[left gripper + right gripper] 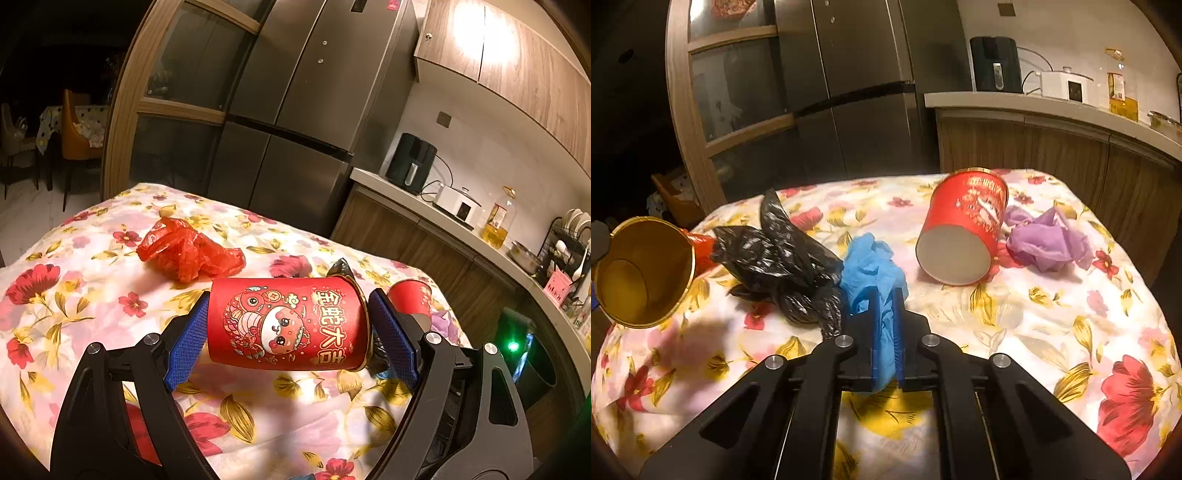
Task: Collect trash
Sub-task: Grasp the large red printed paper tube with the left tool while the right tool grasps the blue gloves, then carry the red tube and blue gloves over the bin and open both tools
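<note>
My left gripper [288, 300] is shut on a red paper cup [288, 325] with a cartoon print, held sideways above the floral tablecloth [92, 332], one pad on its base and one at its gold rim. The same cup [642, 273] shows its gold inside at the left of the right wrist view. My right gripper [884, 295] is shut on a crumpled blue plastic bag [871, 266] lying on the cloth. Beside it sits a black plastic bag [783, 258]. A second red cup [964, 229] lies tipped over next to a purple wad [1045, 240]. A red plastic bag [188, 253] rests farther off.
A steel fridge [295, 110] stands behind the table. A counter [443, 218] on the right carries an air fryer [410, 162], an oil bottle [498, 221] and a dish rack [569, 240]. A dark bin [532, 362] with a green light stands low at the right.
</note>
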### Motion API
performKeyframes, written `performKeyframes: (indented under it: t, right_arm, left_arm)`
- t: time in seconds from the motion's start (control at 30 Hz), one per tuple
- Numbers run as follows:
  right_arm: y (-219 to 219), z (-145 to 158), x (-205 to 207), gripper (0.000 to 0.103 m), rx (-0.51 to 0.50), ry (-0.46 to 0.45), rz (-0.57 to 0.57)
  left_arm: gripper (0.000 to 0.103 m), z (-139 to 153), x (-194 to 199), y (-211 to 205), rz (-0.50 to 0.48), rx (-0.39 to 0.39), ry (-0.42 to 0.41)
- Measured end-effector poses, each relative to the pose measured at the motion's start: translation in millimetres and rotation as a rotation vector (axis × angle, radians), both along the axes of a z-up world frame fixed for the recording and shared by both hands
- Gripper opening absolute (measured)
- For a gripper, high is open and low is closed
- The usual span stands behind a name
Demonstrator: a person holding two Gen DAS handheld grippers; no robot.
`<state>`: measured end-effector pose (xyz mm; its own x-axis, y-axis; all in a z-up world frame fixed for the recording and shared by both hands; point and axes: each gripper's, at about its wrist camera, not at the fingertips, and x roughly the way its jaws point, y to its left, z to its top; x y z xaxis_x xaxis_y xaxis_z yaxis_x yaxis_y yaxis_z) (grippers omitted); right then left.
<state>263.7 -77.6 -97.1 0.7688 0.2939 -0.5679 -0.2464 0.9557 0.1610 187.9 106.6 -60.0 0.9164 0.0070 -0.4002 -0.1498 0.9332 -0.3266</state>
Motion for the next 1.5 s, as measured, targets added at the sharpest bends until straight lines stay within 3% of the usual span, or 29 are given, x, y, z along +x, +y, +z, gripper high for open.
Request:
performKeyframes:
  t: [0.73,1.5]
  right_arm:
    - [-59.4,76.8,-75.8,0.003,0.069,-0.203,-0.070]
    - [-154.2,108.0,-115.8,0.003,0.073,-0.291,-0.223]
  left_arm:
    - [0.083,21.1,-22.9,-30.1,-0.053,0.017,-0.052]
    - [0.083,39.8,-19.6,-155.5,-0.255,0.078,-0.095]
